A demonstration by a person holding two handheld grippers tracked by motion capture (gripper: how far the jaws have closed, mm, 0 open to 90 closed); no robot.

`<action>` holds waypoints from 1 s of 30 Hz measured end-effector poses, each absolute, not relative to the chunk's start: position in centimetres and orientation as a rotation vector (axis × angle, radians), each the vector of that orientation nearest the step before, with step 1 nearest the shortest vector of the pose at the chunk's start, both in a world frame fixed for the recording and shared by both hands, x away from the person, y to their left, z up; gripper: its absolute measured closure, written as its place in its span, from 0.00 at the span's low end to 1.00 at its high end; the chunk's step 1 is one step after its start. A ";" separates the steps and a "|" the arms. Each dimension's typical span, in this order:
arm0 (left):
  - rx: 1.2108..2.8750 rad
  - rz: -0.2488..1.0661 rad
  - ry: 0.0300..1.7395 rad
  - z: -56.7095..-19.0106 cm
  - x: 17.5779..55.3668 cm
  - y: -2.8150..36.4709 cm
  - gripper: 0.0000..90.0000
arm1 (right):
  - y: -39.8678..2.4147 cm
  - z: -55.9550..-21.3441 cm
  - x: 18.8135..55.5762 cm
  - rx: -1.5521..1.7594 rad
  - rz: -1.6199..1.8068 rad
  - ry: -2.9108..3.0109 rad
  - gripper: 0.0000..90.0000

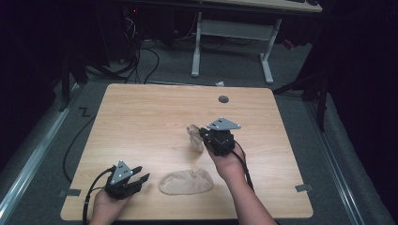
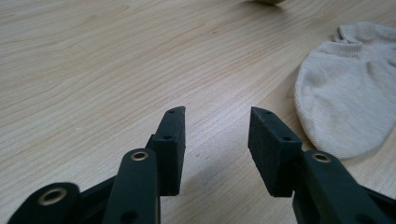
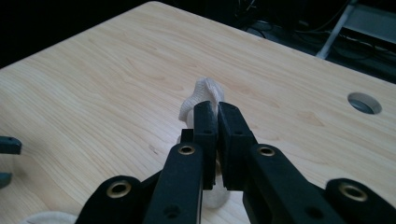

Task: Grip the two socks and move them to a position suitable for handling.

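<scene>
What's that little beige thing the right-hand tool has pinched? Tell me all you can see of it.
It is a small beige sock of soft knit fabric, bunched and crumpled. The right gripper has its jaws shut on it, so a fold of cloth pokes up above the black pads while the rest hangs below them. It sits over the middle of the wooden table; whether its lower end touches the wood I cannot tell.
</scene>
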State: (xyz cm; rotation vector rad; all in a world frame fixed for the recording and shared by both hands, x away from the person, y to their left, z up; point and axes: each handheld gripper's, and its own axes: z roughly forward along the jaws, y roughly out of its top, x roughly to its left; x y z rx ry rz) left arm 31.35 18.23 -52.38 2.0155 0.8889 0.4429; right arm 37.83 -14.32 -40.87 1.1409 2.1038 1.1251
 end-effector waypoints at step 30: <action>2.011 0.443 0.892 -52.5 31.4 18.1 0.62 | -18.2 -45.6 38.0 1.265 1.009 2.105 0.96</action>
